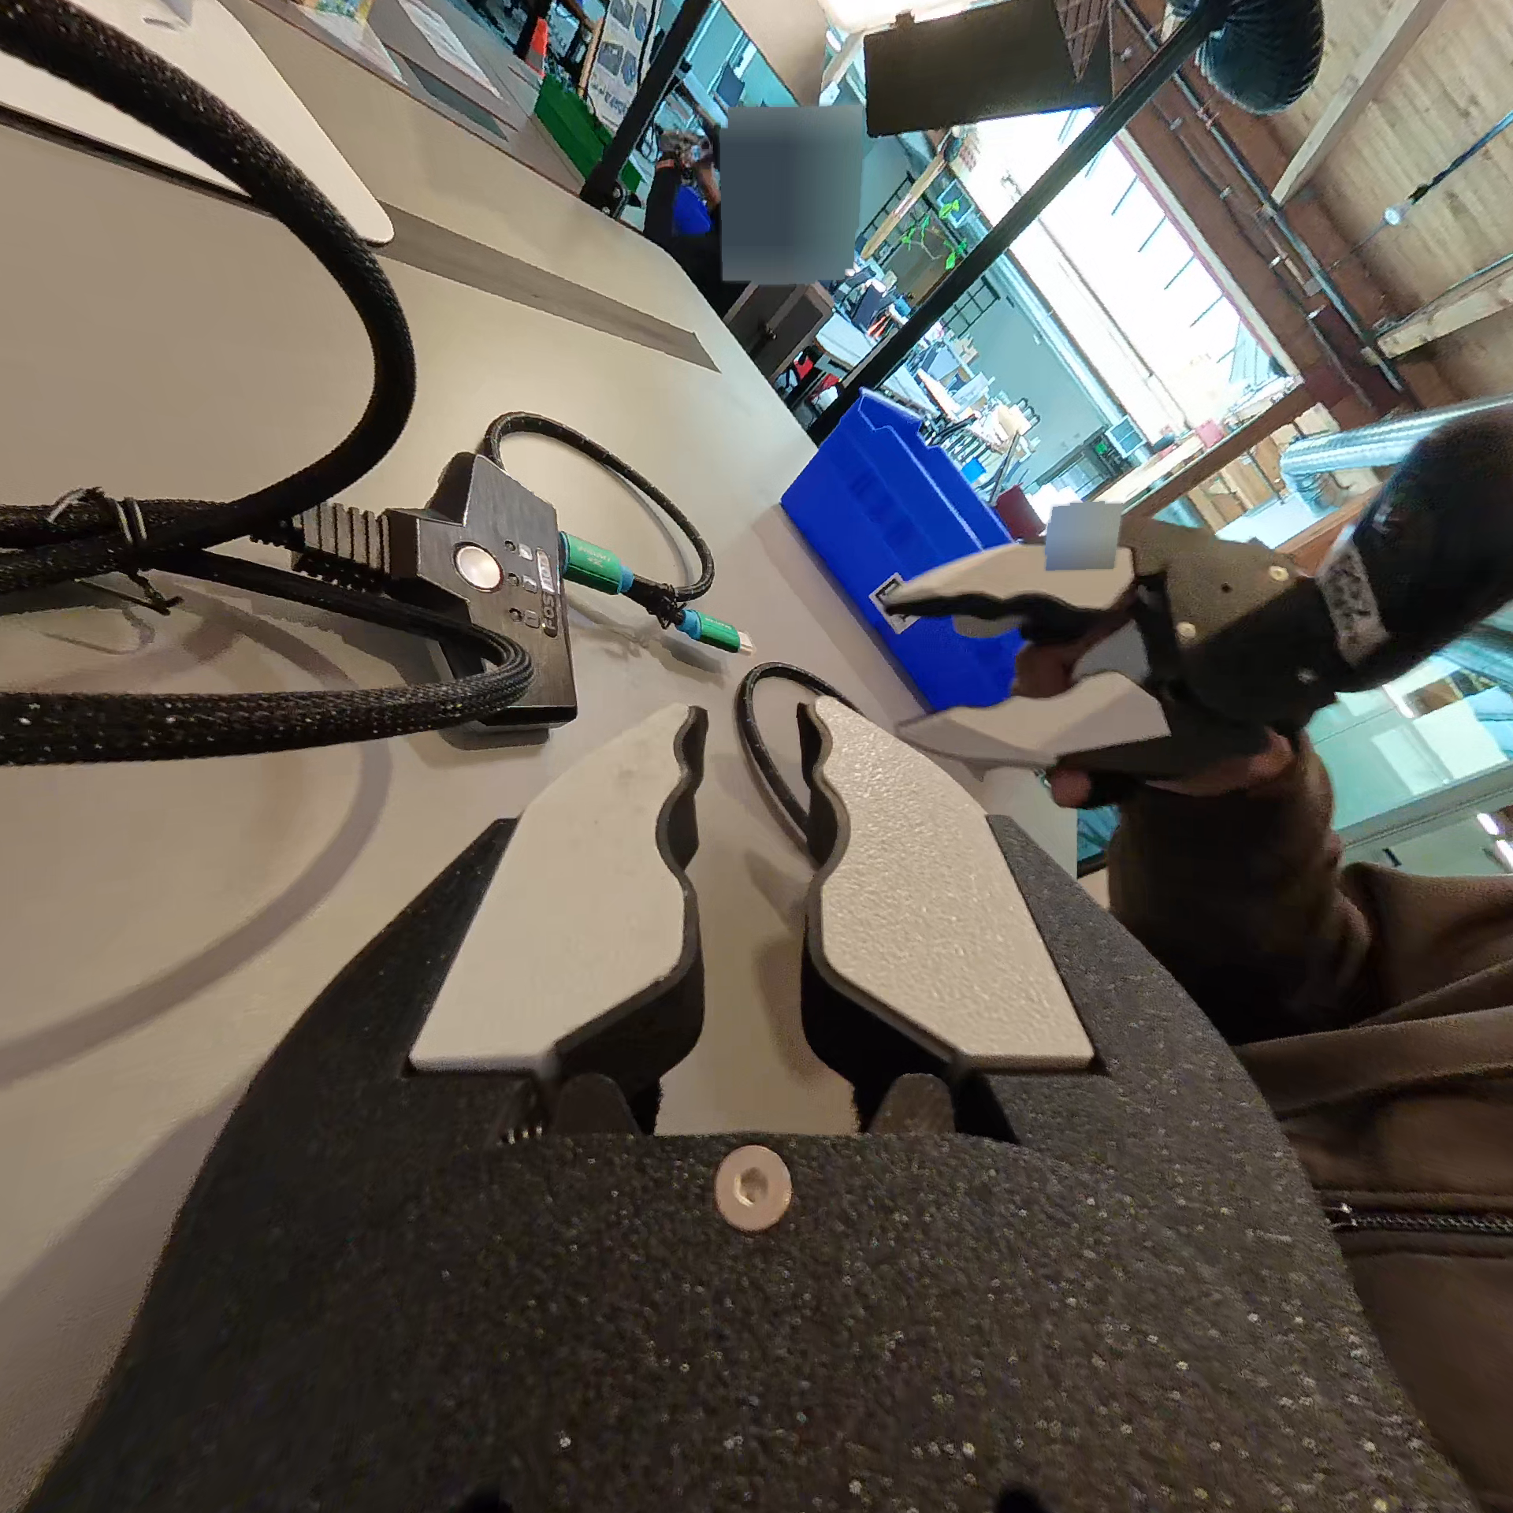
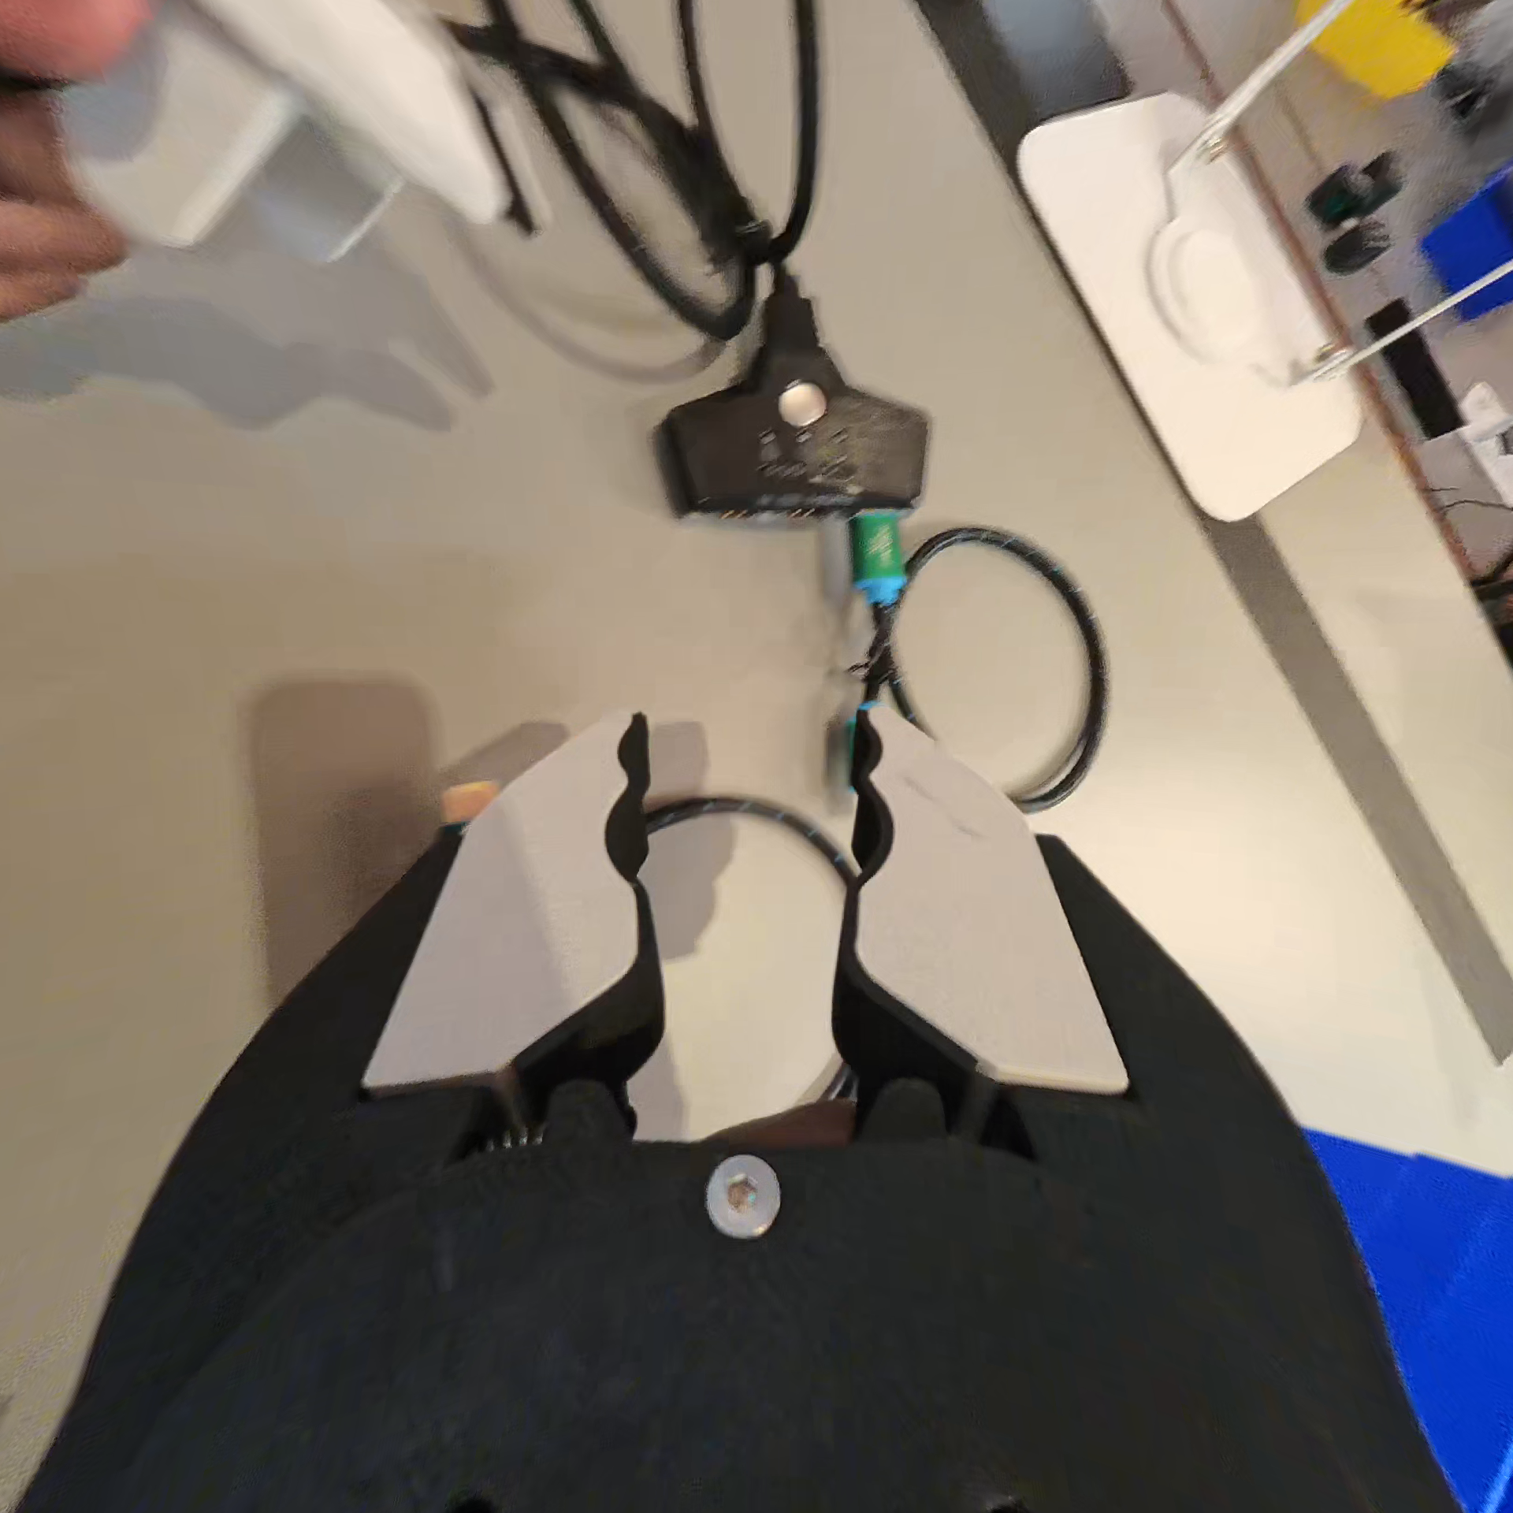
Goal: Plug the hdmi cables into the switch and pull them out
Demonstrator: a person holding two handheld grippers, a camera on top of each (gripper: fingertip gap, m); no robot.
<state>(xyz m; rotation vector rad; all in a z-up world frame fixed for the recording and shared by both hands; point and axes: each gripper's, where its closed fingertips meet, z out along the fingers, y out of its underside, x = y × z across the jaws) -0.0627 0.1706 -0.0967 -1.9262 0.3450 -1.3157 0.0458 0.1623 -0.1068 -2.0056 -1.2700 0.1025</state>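
A black switch box [image 1: 483, 573] lies on the grey table with thick braided cables at its back; it also shows in the right wrist view [image 2: 798, 450]. A green plug [image 1: 593, 561] sits in its side. From it a thin black cable loops round to a second green plug [image 1: 712, 634] lying loose on the table. My left gripper [image 1: 749, 716] is open just short of that loose plug, and a thin cable loop [image 1: 757, 737] lies on the table between its fingers. My right gripper [image 2: 749, 724] is open and empty above another cable loop [image 2: 737, 815], with the loose plug [image 2: 843, 753] beside its right fingertip.
A blue bin [image 1: 901, 540] stands at the table edge behind my right gripper [image 1: 896, 663]. A white base plate [image 2: 1187, 303] sits at the far right. My left gripper shows blurred at the top left [image 2: 246, 123]. A small tan tip [image 2: 468, 798] peeks out left of my right gripper. One gripper's finger ends stand about 12 centimeters off the other's. The white base plate [image 2: 1187, 303] is about equally far from each gripper, around 35 centimeters.
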